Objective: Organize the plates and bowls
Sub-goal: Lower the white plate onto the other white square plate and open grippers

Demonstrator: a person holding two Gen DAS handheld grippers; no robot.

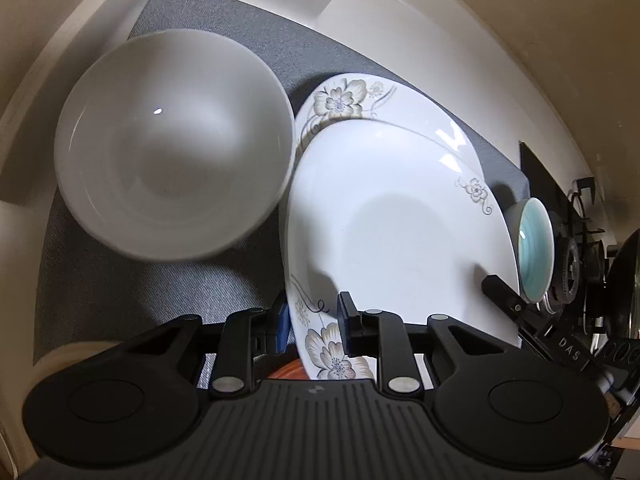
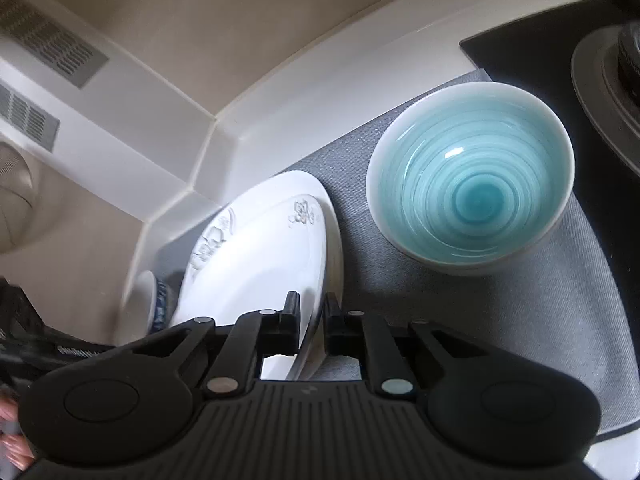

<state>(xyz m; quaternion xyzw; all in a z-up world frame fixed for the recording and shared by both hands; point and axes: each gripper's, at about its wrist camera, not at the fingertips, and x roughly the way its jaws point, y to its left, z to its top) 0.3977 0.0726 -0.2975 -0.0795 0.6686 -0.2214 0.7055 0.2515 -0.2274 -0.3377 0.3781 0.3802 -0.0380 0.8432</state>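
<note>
left gripper (image 1: 314, 326) clamping near rim of glossy floral plate (image 1: 384, 216), lying over a second flowered plate (image 1: 344, 98); right gripper (image 2: 310, 322) pinching the opposite rim. resting on woven grey mat (image 2: 500, 320): smooth white bowl (image 1: 172, 144), ribbed turquoise bowl (image 2: 470, 180), both holding nothing.

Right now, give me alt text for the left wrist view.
The left gripper clamps the near rim of a floral plate over a grey mat. A white bowl sits left, a teal bowl right.
</note>
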